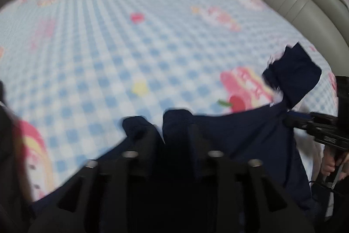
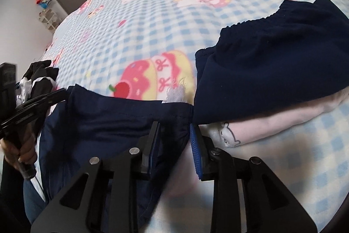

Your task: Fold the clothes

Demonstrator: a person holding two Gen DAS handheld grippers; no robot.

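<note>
We hold 2 tools over a bed [image 2: 135,21] covered with a blue-and-white checked sheet printed with pink cartoon figures.

Left tool [image 1: 162,130]: its 2 fingers sit partly closed with dark navy fabric bunched between and over their tips. The view is blurred, so we cannot tell whether the pads press on the cloth.

Right tool [image 2: 173,134]: its 2 fingers, with blue ribbed pads [image 2: 195,152], stand narrowly apart. The hem of the navy garment [image 2: 122,119] runs between them, and the left pad lies against the cloth.

The navy garment hangs stretched between the 2 tools along the near edge of the bed, its upper edge taut.

In the right wrist view, a second navy piece [image 2: 272,58] with a gathered waistband lies on the bed to the right, resting on a folded pale pink garment [image 2: 261,123] with a small bear print. A dark and white clothes pile [image 2: 39,78] lies at the left edge.
</note>
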